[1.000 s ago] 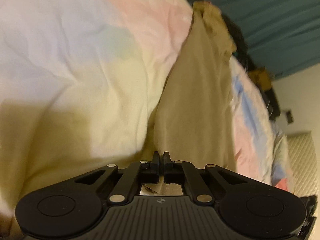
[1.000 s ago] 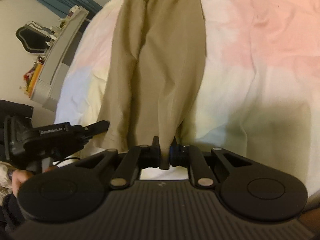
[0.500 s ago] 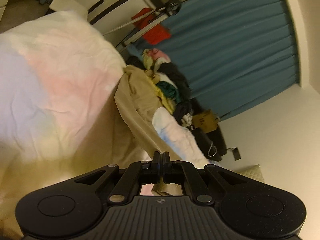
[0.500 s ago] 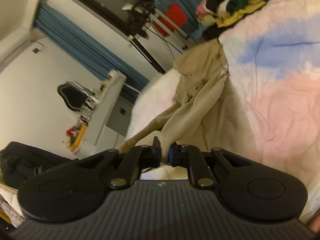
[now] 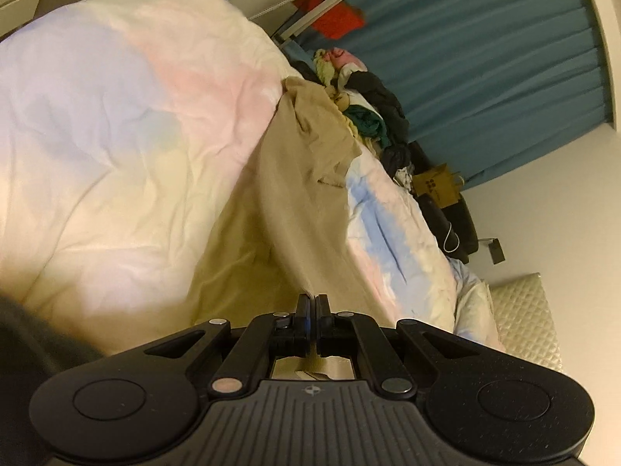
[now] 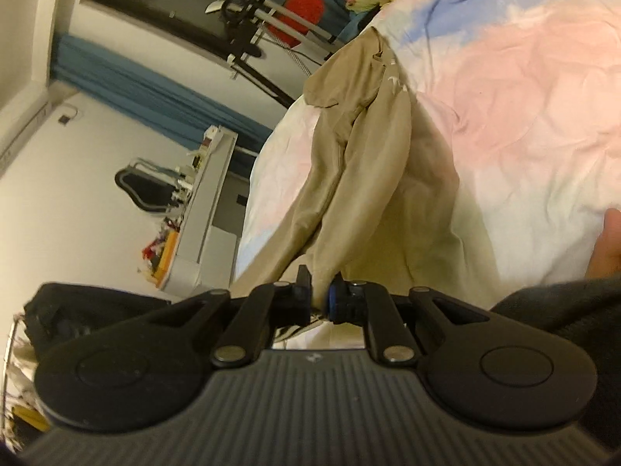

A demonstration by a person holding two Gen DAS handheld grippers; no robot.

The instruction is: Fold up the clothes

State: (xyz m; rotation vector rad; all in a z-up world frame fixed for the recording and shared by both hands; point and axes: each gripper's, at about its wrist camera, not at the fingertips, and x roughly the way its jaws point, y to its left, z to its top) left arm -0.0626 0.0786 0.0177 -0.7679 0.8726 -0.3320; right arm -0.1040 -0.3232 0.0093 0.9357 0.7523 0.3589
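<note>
A pair of tan trousers (image 5: 306,194) stretches along the pastel bed cover, its waist end far from me and its leg ends lifted toward the cameras. My left gripper (image 5: 311,298) is shut on the edge of one leg end, which shows as a thin fold between the pads. In the right wrist view the trousers (image 6: 349,163) hang in long folds from the bed up to my right gripper (image 6: 319,275), which is shut on a thicker bunch of the cloth. A thumb (image 6: 607,244) shows at the right edge.
The bed cover (image 5: 116,136) is white with pink, blue and yellow patches. A heap of other clothes (image 5: 365,108) lies at the far end by a blue curtain (image 5: 485,58). A white desk with clutter (image 6: 202,202) and a dark chair stand beside the bed.
Both grippers have risen and pulled back with the trouser legs, lifting the cloth off the bed. The views swung from looking down on the cover to showing the room beyond.
</note>
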